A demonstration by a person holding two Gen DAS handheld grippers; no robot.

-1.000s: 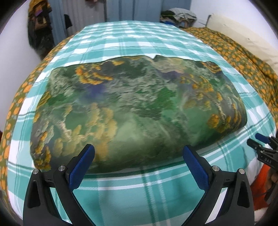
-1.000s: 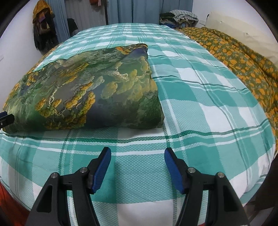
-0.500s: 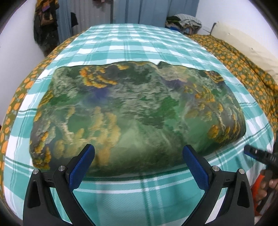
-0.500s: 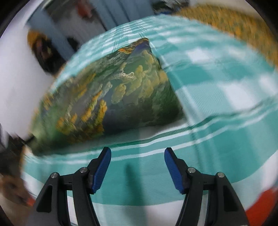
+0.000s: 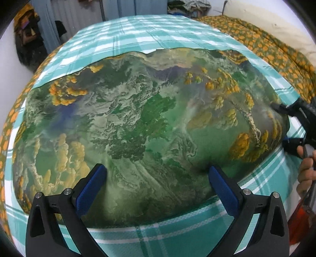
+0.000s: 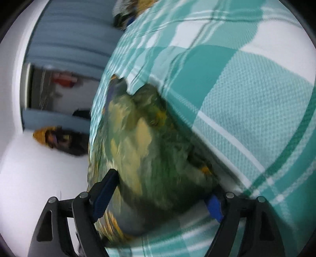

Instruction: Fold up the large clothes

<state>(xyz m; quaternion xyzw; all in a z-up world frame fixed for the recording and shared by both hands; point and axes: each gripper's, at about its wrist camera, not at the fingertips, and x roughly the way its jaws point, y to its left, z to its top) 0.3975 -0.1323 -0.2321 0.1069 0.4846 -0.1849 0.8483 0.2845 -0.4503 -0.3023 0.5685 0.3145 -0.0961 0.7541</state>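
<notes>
1. The folded garment point(image 5: 150, 126), printed in green, grey and orange-yellow patches, lies flat across the near part of the checked bedsheet point(image 5: 150, 29), its long side running left to right in the left wrist view.
2. Its near edge bulges toward the camera, and its far edge makes an uneven line against the teal and white checks.
3. The left gripper point(image 5: 156, 181) sits over the garment's near edge with its blue-padded tongs wide apart; both pads point(image 5: 91, 186) overlap the cloth in the view, but whether they press on it I cannot tell.
4. The right gripper point(image 6: 161, 194) is rolled onto its side at the garment's right end point(image 6: 150, 158). Its tongs stand apart, one above the folded stack and one low against the sheet point(image 6: 246, 94), so the cloth's end lies between them. That view is blurred, and contact cannot be judged.
5. In the left wrist view, the right gripper's black fingers point(image 5: 290, 109) reach in at the garment's right edge, with the person's hand point(image 5: 306, 170) behind them.
6. An orange-flowered blanket point(image 5: 272, 51) lies along the right side of the bed.
7. Blue curtains point(image 5: 126, 9) and dark hanging clothes point(image 5: 29, 43) stand beyond the far end.
</notes>
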